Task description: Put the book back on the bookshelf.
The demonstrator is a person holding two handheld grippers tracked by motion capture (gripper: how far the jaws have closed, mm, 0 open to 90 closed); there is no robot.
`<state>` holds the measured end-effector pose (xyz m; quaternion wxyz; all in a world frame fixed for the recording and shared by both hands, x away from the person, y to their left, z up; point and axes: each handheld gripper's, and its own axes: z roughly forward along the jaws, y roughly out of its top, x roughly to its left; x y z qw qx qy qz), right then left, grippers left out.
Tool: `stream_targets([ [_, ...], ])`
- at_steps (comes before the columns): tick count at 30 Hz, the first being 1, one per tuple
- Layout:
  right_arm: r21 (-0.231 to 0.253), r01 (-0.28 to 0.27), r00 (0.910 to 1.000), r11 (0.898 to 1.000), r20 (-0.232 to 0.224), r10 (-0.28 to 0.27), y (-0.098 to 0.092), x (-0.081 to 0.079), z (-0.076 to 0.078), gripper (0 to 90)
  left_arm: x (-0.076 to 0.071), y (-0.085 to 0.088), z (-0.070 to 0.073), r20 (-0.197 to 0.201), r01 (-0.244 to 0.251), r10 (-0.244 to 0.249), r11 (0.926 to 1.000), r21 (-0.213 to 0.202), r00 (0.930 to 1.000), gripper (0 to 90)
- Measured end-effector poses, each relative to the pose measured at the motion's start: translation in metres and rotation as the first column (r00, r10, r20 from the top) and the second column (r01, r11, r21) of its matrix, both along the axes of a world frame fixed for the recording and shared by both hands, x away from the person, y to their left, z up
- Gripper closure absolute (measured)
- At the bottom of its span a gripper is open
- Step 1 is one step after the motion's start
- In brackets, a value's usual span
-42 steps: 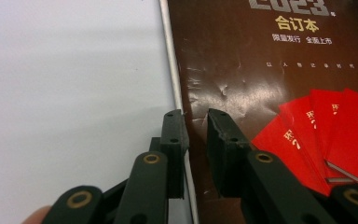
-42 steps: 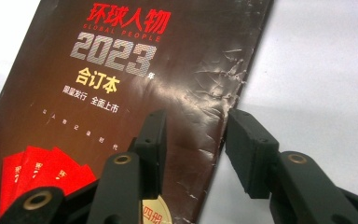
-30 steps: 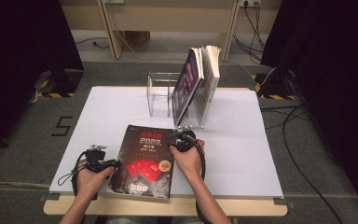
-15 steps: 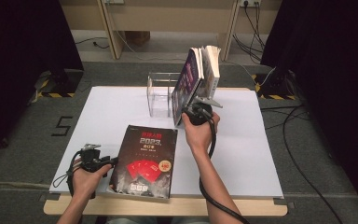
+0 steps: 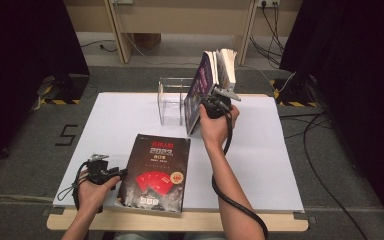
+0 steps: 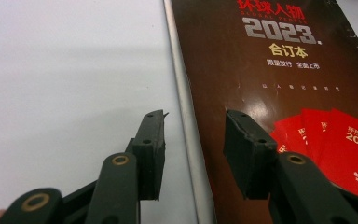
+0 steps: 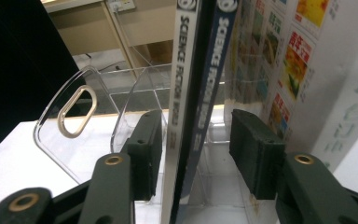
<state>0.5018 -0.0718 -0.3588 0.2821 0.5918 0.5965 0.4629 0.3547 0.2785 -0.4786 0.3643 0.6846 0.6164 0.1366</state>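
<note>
I have the right gripper [image 5: 211, 106] up at the clear acrylic book rack [image 5: 172, 100], its jaws spread to either side of the spines of two Science Fiction World magazines [image 7: 200, 93] that lean in the rack, with gaps on both sides so the pads press on nothing. My left gripper [image 6: 193, 149] sits near the table's [image 5: 125, 115] front edge, well short of the rack, its jaws having just widened and now standing apart astride the left edge of the dark 2023 volume [image 5: 155, 172], which lies flat on the table in front of the rack; nothing is clamped.
</note>
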Motion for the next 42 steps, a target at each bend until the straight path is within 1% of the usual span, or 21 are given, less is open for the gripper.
stream_targets([
  [1,0.004,-0.003,1.0,1.0,-0.003,0.003,0.001,0.001,0.001,56.2,0.0,0.0,0.0,0.001,0.0,0.0,1.0,0.001,1.0,57.5],
  [3,-0.018,-0.002,1.0,1.0,0.004,0.002,0.002,0.004,0.002,59.1,0.0,0.0,0.0,0.001,0.0,0.0,1.0,0.001,1.0,57.5],
  [5,-0.002,-0.02,0.9997,1.0,-0.01,0.02,0.004,0.007,0.002,63.5,0.0,0.0,0.0,0.002,0.0,0.0,1.0,0.002,1.0,57.5],
  [6,-0.013,-0.023,0.9996,1.0,-0.014,0.023,0.005,0.008,0.002,67.5,0.0,0.0,0.0,0.002,0.0,0.0,1.0,0.002,1.0,57.4],
  [8,-0.048,-0.02,0.9997,0.999,-0.018,0.019,0.008,0.009,0.002,69.8,0.0,0.0,0.0,0.003,0.0,0.0,1.0,0.004,1.0,57.5],
  [10,-0.046,-0.017,0.9997,0.999,-0.021,0.016,0.01,0.01,0.003,71.5,0.0,0.0,0.0,0.004,-0.002,0.002,1.0,0.002,1.0,57.5],
  [13,-0.065,-0.019,0.9997,0.998,-0.015,0.018,0.014,0.009,0.004,73.2,0.0,0.0,0.0,0.005,0.0,0.0,1.0,0.004,1.0,57.5],
  [15,-0.082,-0.023,0.9997,0.996,-0.001,0.023,0.019,0.008,0.004,73.8,0.0,-0.001,-0.001,0.006,0.003,-0.003,1.0,0.004,1.0,57.5],
  [17,-0.049,-0.036,0.9993,0.998,0.006,0.036,0.023,0.007,0.004,74.6,0.0,-0.001,-0.001,0.007,0.004,-0.004,1.0,0.007,1.0,57.5],
  [19,-0.056,-0.035,0.9993,0.998,0.012,0.036,0.028,0.006,0.004,75.1,0.0,-0.001,-0.001,0.006,0.003,-0.003,1.0,0.007,1.0,57.5],
  [21,-0.053,-0.038,0.9991,0.998,0.017,0.039,0.034,0.005,0.004,74.9,0.0,0.0,-0.001,0.007,0.002,-0.002,1.0,0.006,1.0,57.5],
  [29,-0.04,-0.016,0.9998,0.999,0.01,0.016,0.05,0.004,0.006,74.2,0.0,0.0,-0.001,0.01,0.004,-0.004,1.0,0.007,0.9999,57.3],
  [31,-0.055,-0.024,0.9995,0.998,0.017,0.025,0.055,0.003,0.005,74.3,0.0,0.0,-0.001,0.01,0.005,-0.005,1.0,0.008,0.9999,57.2],
  [34,-0.098,-0.043,0.9983,0.994,0.035,0.047,0.065,0.001,0.004,74.3,0.0,0.0,-0.001,0.011,0.004,-0.004,1.0,0.005,0.9999,57.2],
  [38,-0.107,-0.059,0.9966,0.993,0.05,0.065,0.074,0.0,0.002,74.1,-0.001,0.001,-0.001,0.01,0.001,-0.001,1.0,0.004,0.9999,57.2],
  [42,-0.1,-0.054,0.9966,0.993,0.056,0.06,0.078,-0.001,0.001,73.9,-0.001,0.002,-0.001,0.01,0.001,-0.001,1.0,0.004,0.9999,57.1],
])
